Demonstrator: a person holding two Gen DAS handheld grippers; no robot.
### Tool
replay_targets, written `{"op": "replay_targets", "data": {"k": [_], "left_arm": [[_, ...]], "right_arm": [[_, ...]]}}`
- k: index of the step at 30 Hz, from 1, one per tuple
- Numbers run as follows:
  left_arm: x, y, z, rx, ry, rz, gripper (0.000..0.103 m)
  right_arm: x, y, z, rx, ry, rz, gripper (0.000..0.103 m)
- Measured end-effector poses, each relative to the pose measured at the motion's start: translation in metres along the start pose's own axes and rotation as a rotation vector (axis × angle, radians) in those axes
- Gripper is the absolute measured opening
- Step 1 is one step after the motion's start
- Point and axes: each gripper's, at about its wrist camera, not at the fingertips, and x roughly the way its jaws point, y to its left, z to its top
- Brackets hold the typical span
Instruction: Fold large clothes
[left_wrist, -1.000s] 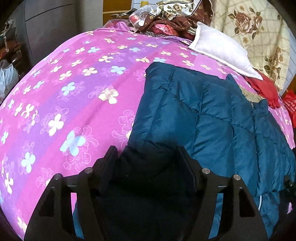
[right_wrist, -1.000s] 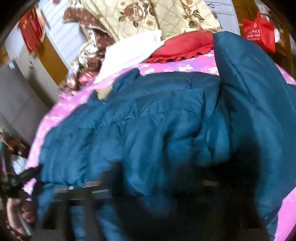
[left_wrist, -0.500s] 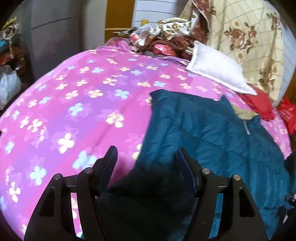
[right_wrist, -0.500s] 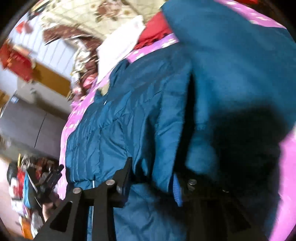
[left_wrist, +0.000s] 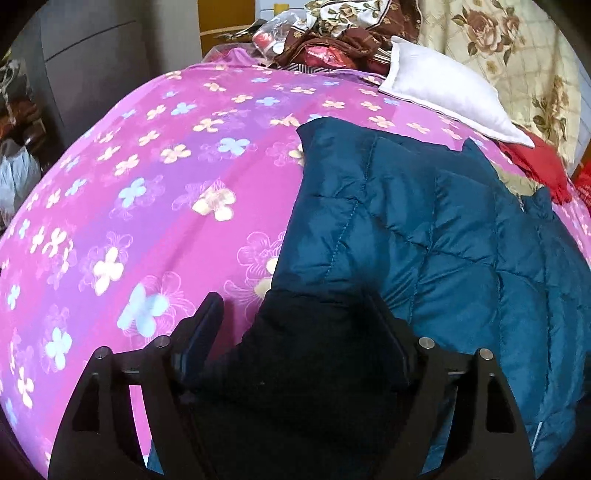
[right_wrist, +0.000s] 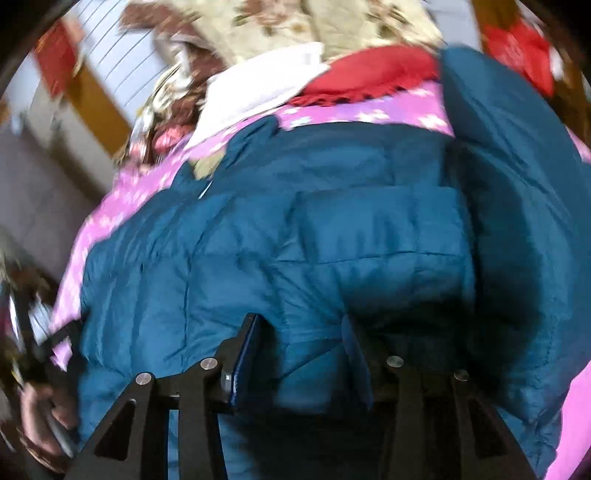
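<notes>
A teal quilted puffer jacket (left_wrist: 424, 229) lies spread on a pink flowered bed sheet (left_wrist: 166, 184). My left gripper (left_wrist: 293, 314) stands over the jacket's dark near end. Its jaws are opening: the dark fabric lies between them, and pink sheet shows between the left finger (left_wrist: 207, 332) and the cloth. In the right wrist view the jacket (right_wrist: 332, 229) fills the middle, with one side folded up at the right. My right gripper (right_wrist: 301, 328) has a puffy fold of jacket filling the gap between its pads, and its jaws are opening.
A white pillow (left_wrist: 443, 88), a red cloth (left_wrist: 539, 162) and a floral quilt (left_wrist: 517, 55) lie at the bed's far end, beside a heap of clothes (left_wrist: 325, 40). A grey cabinet (left_wrist: 92, 66) stands beyond the bed. A hand (right_wrist: 40, 410) shows low left.
The left jaws have widened and the left finger has come away from the dark fabric. The right view swung sideways and back, and its jaws spread wider around the jacket fold.
</notes>
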Motion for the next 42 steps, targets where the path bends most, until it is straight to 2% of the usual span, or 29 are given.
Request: {"op": "replay_targets", "data": {"k": [2, 4, 6, 8, 10, 12, 14, 16, 19, 21, 22, 24, 25, 26, 30, 32, 35, 42], "left_arm": [[-0.005, -0.001, 0.0, -0.002, -0.01, 0.017, 0.078], [-0.017, -0.004, 0.002, 0.006, -0.053, 0.036, 0.078], [-0.029, -0.01, 0.001, 0.024, -0.108, 0.047, 0.078], [-0.028, -0.015, 0.0, 0.056, -0.112, 0.053, 0.078], [-0.012, -0.023, -0.005, 0.105, -0.04, 0.049, 0.078], [-0.007, -0.023, -0.007, 0.105, -0.032, 0.049, 0.08], [-0.013, -0.021, -0.005, 0.086, -0.036, 0.063, 0.079], [-0.026, -0.02, -0.004, 0.071, -0.075, 0.07, 0.079], [-0.046, -0.027, -0.007, 0.089, -0.14, 0.046, 0.079], [-0.047, -0.035, -0.011, 0.112, -0.123, 0.015, 0.079], [-0.043, -0.04, -0.013, 0.129, -0.096, -0.001, 0.079], [-0.029, -0.048, -0.022, 0.154, -0.034, -0.007, 0.079], [-0.026, -0.052, -0.025, 0.165, -0.037, 0.011, 0.08], [-0.025, -0.055, -0.027, 0.18, -0.05, 0.028, 0.08], [-0.023, -0.059, -0.029, 0.188, -0.058, 0.051, 0.083], [-0.02, -0.054, -0.029, 0.164, -0.057, 0.048, 0.089], [-0.019, -0.044, -0.032, 0.123, -0.065, 0.006, 0.09], [-0.022, -0.044, -0.036, 0.112, -0.086, 0.001, 0.09]], "right_arm": [[-0.015, 0.006, 0.005, 0.001, -0.068, -0.037, 0.043], [-0.028, 0.019, 0.009, -0.039, -0.166, 0.01, 0.043], [-0.027, 0.026, 0.014, -0.065, -0.204, 0.014, 0.045], [-0.007, 0.025, 0.019, -0.062, -0.167, 0.021, 0.05], [0.018, 0.013, 0.019, -0.031, -0.094, -0.014, 0.051], [0.023, 0.009, 0.019, -0.017, -0.104, 0.014, 0.051], [0.014, 0.015, 0.02, -0.035, -0.102, -0.018, 0.051], [-0.005, 0.029, 0.02, -0.086, -0.143, -0.055, 0.051], [-0.033, 0.052, 0.011, -0.166, -0.193, -0.035, 0.052], [-0.032, 0.061, 0.0, -0.209, -0.175, -0.038, 0.075], [-0.022, 0.064, -0.006, -0.233, -0.137, -0.065, 0.088], [0.006, 0.058, -0.017, -0.251, -0.03, -0.134, 0.089], [0.014, 0.05, -0.025, -0.255, -0.002, -0.135, 0.092], [0.014, 0.049, -0.027, -0.259, -0.03, -0.12, 0.096], [0.018, 0.055, -0.031, -0.283, -0.042, -0.128, 0.101], [0.021, 0.058, -0.032, -0.293, -0.043, -0.138, 0.103], [0.016, 0.052, -0.035, -0.284, -0.055, -0.136, 0.103], [0.009, 0.052, -0.034, -0.271, -0.065, -0.148, 0.103]]}}
